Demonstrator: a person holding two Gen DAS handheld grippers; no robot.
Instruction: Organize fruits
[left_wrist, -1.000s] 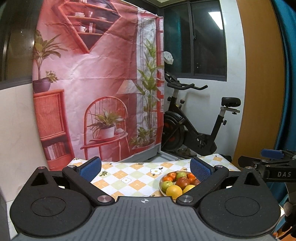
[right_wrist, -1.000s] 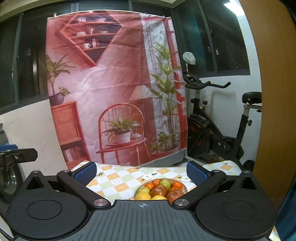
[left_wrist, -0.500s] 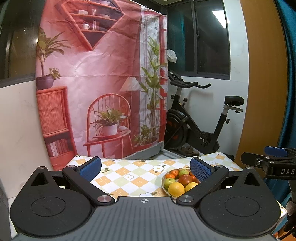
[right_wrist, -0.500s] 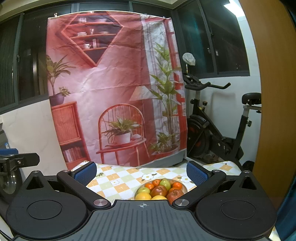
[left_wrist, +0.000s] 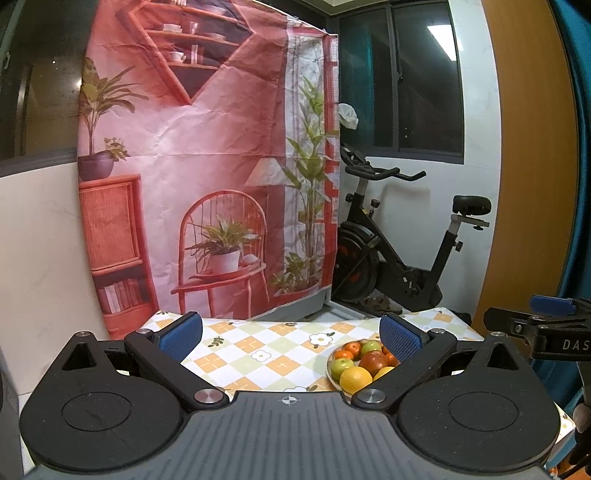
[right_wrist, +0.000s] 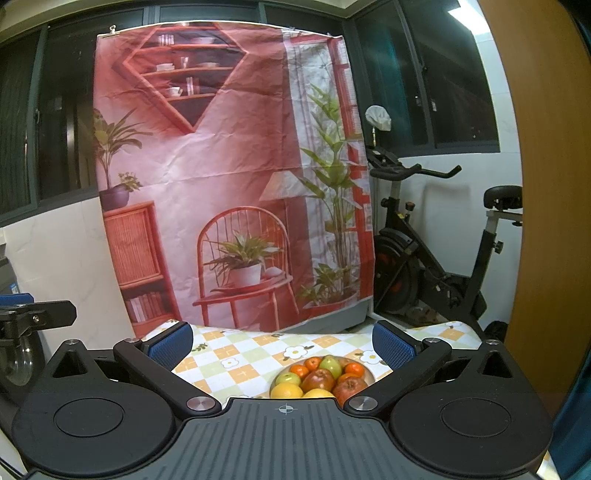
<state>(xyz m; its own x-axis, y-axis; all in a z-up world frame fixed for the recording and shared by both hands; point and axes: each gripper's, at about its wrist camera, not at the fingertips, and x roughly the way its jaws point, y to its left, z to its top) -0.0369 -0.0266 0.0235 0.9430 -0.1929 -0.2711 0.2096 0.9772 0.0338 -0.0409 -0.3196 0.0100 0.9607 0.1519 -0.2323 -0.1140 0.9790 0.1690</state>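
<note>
A plate (left_wrist: 331, 377) piled with fruit sits on the checked tablecloth (left_wrist: 258, 350): red apples (left_wrist: 373, 362), green apples (left_wrist: 341, 366), an orange (left_wrist: 355, 378) and small tangerines (left_wrist: 351, 348). In the right wrist view the same plate (right_wrist: 369, 373) of fruit lies low in the middle, with a red apple (right_wrist: 318, 378) on top. My left gripper (left_wrist: 291, 333) is open and empty, above the near side of the table, with the plate by its right finger. My right gripper (right_wrist: 283, 340) is open and empty, held above the plate's near side.
A pink printed backdrop (left_wrist: 207, 166) hangs behind the table. An exercise bike (left_wrist: 399, 258) stands at the back right, beside a wooden panel (left_wrist: 528, 166). The right gripper shows at the right edge of the left wrist view (left_wrist: 546, 325), the left gripper at the left edge of the right wrist view (right_wrist: 29, 314).
The left gripper has tilted and shifted a little, so the table and plate show more fully between its fingers. The right gripper has barely moved. Both stay open.
</note>
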